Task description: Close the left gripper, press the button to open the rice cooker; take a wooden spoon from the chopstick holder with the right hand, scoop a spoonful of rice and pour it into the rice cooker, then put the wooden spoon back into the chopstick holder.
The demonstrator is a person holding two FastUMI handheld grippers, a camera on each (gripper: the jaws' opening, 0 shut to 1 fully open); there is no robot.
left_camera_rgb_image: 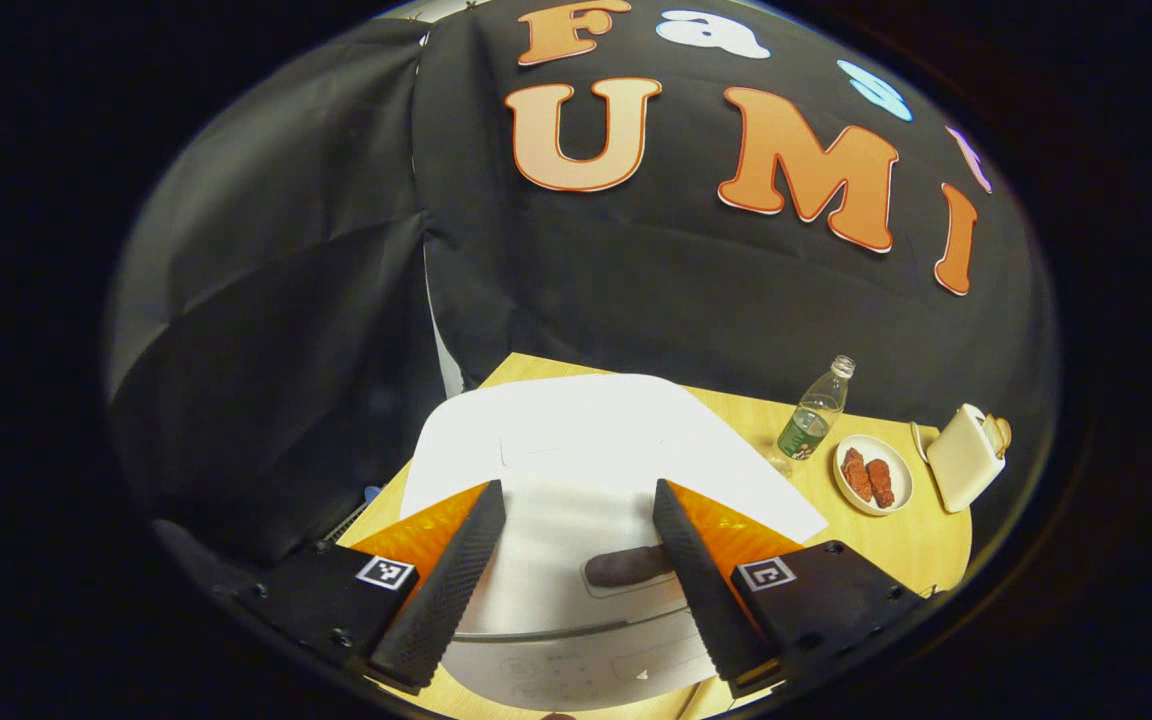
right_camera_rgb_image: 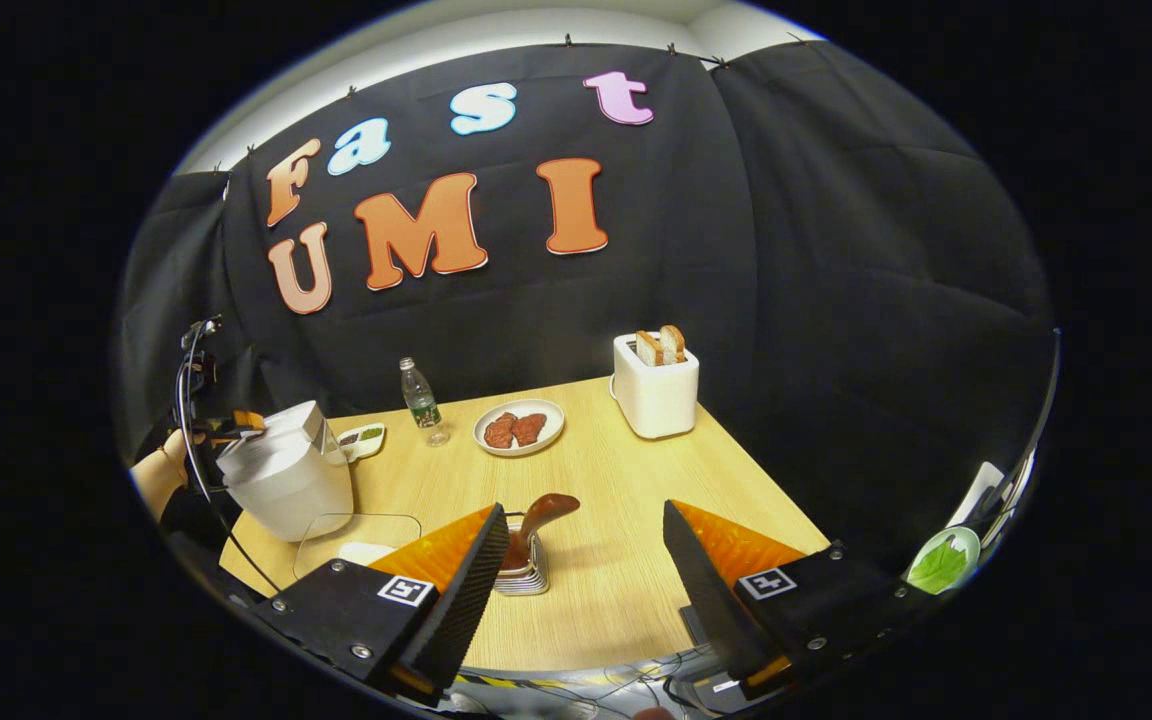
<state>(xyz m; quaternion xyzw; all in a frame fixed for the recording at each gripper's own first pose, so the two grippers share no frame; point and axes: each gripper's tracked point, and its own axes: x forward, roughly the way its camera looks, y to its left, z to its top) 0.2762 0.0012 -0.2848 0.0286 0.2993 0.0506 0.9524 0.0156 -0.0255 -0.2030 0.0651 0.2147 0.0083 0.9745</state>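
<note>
1. Your left gripper [left_camera_rgb_image: 578, 570] hangs just above the rice cooker [left_camera_rgb_image: 576, 500], its fingers spread wide to either side of the dark button [left_camera_rgb_image: 626, 566] on the lid. The task wants that gripper closed before the press, so by my reading you have not begun the first step.
2. The cooker's lid looks down and flat in the left gripper view, so I judge it unopened. In the right gripper view the cooker [right_camera_rgb_image: 286, 475] stands near the table's left edge, with a hand [right_camera_rgb_image: 158, 470] just behind it.
3. Your right gripper [right_camera_rgb_image: 576, 590] is released too, holding nothing, above the table's near edge [right_camera_rgb_image: 586, 640].
4. The wooden spoon [right_camera_rgb_image: 534, 525] stands in the chopstick holder [right_camera_rgb_image: 526, 575] near that edge, just beside the right gripper's left finger. It is dark reddish-brown, its upper end broad and glossy. It looks untouched.
5. Left to do: close, press, take the spoon, scoop, pour, return it. I cannot pick out the rice.
</note>
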